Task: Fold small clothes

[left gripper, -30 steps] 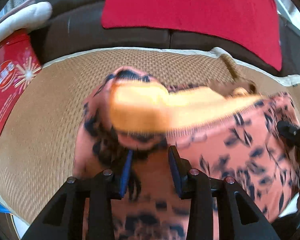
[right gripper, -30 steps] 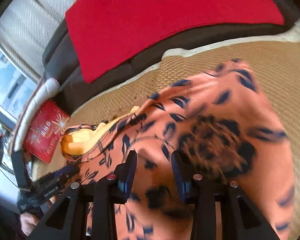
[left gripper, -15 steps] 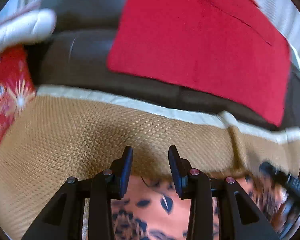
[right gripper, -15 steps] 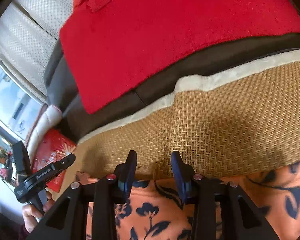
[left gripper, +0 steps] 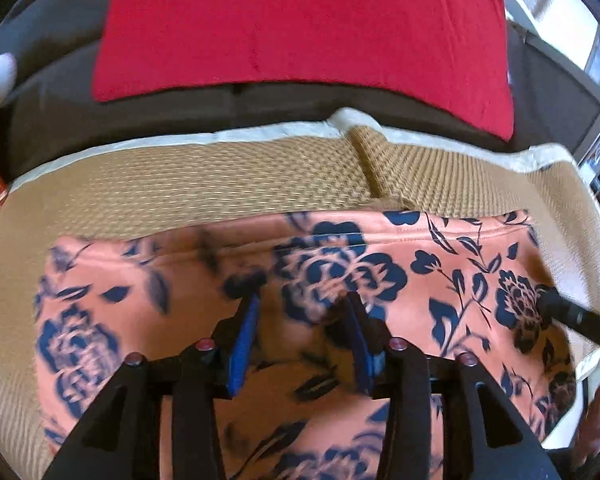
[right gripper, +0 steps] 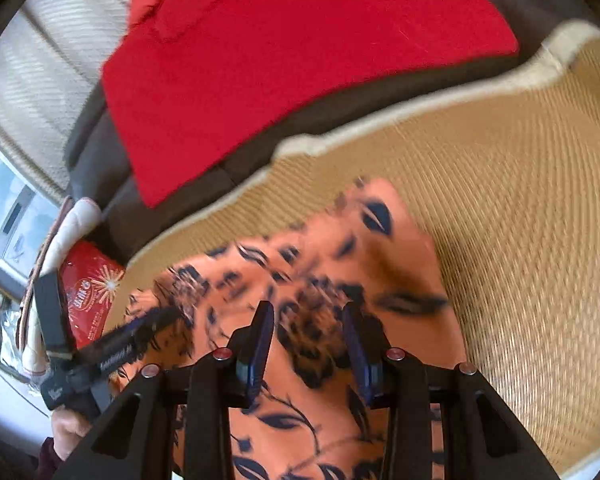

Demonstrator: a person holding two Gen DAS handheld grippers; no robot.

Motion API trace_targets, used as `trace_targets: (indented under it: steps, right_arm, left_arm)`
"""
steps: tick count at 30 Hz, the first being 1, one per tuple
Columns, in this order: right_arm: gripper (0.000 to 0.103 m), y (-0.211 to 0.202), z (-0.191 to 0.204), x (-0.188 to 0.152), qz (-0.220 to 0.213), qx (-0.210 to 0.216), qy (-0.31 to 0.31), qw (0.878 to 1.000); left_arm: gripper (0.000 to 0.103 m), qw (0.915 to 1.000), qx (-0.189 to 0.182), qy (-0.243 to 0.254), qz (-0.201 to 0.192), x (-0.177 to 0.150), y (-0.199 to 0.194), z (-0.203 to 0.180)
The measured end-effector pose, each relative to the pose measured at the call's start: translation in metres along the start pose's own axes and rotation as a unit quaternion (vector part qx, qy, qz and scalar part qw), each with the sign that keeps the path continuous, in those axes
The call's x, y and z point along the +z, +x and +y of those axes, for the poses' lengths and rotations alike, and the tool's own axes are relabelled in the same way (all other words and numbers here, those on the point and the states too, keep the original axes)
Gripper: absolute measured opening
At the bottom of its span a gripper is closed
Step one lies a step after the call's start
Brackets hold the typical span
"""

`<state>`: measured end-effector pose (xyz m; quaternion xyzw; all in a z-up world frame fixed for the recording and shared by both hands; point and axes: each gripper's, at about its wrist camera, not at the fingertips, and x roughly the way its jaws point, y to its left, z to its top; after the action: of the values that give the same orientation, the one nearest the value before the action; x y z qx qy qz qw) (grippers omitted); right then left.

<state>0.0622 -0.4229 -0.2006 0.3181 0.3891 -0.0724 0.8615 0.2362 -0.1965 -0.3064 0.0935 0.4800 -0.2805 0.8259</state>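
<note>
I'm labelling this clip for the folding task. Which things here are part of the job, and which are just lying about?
Part of the job:
- floral garment
- left tongs
- right tongs
- woven mat, the work surface

Lying about:
- red cloth
- red printed packet

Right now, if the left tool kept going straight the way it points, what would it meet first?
Most likely the orange floral garment spread on the woven mat. The left tool points down at it, fingers apart with nothing between them; depth is unclear.

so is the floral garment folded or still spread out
Folded, it seems: the floral garment lies flat on the woven mat as a compact rectangle, one straight edge along its far side.
</note>
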Motion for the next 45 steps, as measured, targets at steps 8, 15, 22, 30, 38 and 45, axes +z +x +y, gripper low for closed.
trace_targets:
  steps: [8,15,22,30,38,45]
  right_arm:
    - [0.038,0.064,0.002,0.024,0.060,-0.030,-0.036,0.997]
    - [0.030,0.082,0.003,0.049,0.033,-0.014,-0.045,0.998]
    - [0.034,0.034,0.032,0.030,-0.025,0.050,-0.077,0.995]
    - [0.034,0.027,0.111,-0.045,0.030,0.169,-0.117,0.978]
    - [0.034,0.044,0.109,-0.078,0.056,0.169,-0.058,0.982]
    - [0.001,0.096,0.071,-0.083,0.154,0.105,0.002,0.982]
  left_arm:
    - [0.049,0.9992,0.039,0.009,0.005,0.011,0.041,-0.001]
    - [0.051,0.9973,0.068,-0.001,-0.027,0.028,0.056,-0.001]
    - [0.061,0.9914,0.102,-0.014,-0.081,-0.015,-0.061,0.037]
    - [0.070,0.9650,0.122,-0.227,-0.047,-0.146,-0.141,0.131]
    - [0.078,0.9529,0.004,-0.302,-0.031,-0.174,-0.115,0.118]
    - [0.037,0.9436,0.022,-0.325,-0.060,-0.153,-0.092,0.123]
